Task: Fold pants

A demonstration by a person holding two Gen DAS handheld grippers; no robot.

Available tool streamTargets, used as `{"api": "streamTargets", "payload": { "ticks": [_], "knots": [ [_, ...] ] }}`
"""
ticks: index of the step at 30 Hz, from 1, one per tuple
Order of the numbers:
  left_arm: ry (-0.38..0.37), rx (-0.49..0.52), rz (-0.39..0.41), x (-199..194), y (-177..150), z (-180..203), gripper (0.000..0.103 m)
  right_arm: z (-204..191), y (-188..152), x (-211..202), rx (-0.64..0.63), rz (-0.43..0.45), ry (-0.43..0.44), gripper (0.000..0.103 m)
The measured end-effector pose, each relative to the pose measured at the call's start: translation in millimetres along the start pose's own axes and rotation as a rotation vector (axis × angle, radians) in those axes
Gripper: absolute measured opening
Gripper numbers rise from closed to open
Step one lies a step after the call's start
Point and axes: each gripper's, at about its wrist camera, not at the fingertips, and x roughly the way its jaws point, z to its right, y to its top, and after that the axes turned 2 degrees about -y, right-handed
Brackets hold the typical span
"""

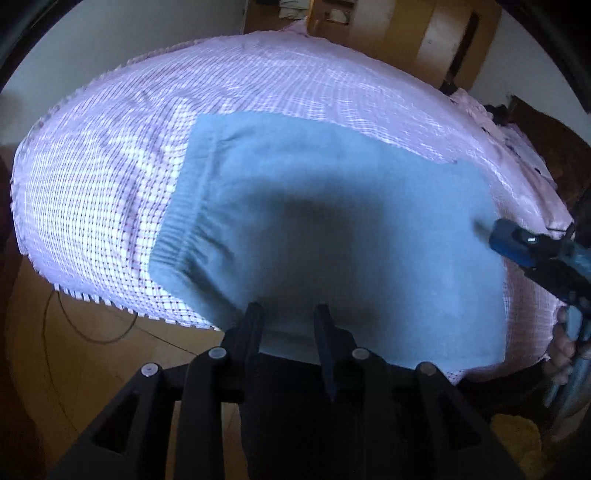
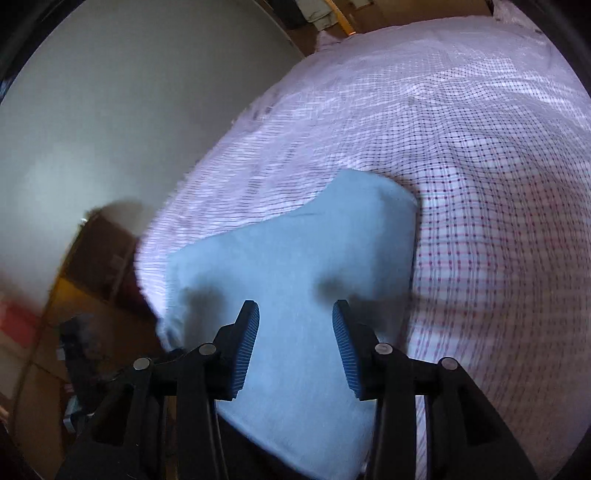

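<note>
Both hand-held grippers, left (image 1: 288, 317) and right (image 2: 295, 317), are held wide apart above blue pants (image 1: 332, 229) laid on the bed (image 1: 110, 166).

A big bed (image 1: 110, 177) fills most of both views. It has a pale pink sheet (image 2: 461, 147) with a grid of small dark dots. Bright light falls across the sheet in streaks. Far ahead of the left claw, past the bed, is a white wall (image 1: 147, 33) and a tall wooden cupboard (image 1: 424, 33). Below and to the left of that claw is a brown wooden floor (image 1: 92, 350) with a thin dark cable (image 1: 74, 328) curling on it. To the left of the right claw is a plain grey-white wall (image 2: 129, 110), with blurry brown furniture (image 2: 99, 251) low beside the bed.
</note>
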Motion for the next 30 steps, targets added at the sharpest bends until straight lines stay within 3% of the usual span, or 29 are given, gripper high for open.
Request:
{"api": "streamTargets", "payload": {
  "ticks": [2,3,4,8,9,11,13,16,22,30],
  "knots": [
    [0.004,-0.008,0.0,0,0,-5,0.03,8,-1,5,0.003,0.012,-0.066,0.009],
    [0.007,-0.01,0.001,0,0,-7,0.03,13,-2,7,0.005,0.008,-0.087,0.004],
    [0.006,-0.011,0.003,-1,-1,-8,0.03,19,-4,5,-0.002,0.002,-0.112,0.0],
    [0.014,-0.012,0.012,-3,-1,-6,0.03,25,-14,-13,-0.042,0.015,-0.144,0.0],
    [0.016,-0.009,0.02,-6,-1,-5,0.03,24,-17,-19,-0.045,0.016,-0.158,0.002],
    [0.014,0.004,0.034,-13,-2,-1,0.03,27,-20,-27,-0.04,0.016,-0.158,0.021],
    [0.008,0.017,0.051,-21,-3,5,0.03,29,-28,-36,-0.027,0.011,-0.127,0.029],
    [-0.007,0.05,0.077,-32,0,17,0.03,32,-38,-33,0.022,-0.032,-0.061,0.031],
    [-0.022,0.098,0.067,-20,2,33,0.033,46,-53,-5,0.095,-0.103,-0.073,0.034],
    [-0.032,0.093,0.047,4,2,34,0.037,55,-54,0,0.105,-0.115,0.005,0.044]
  ]
}}
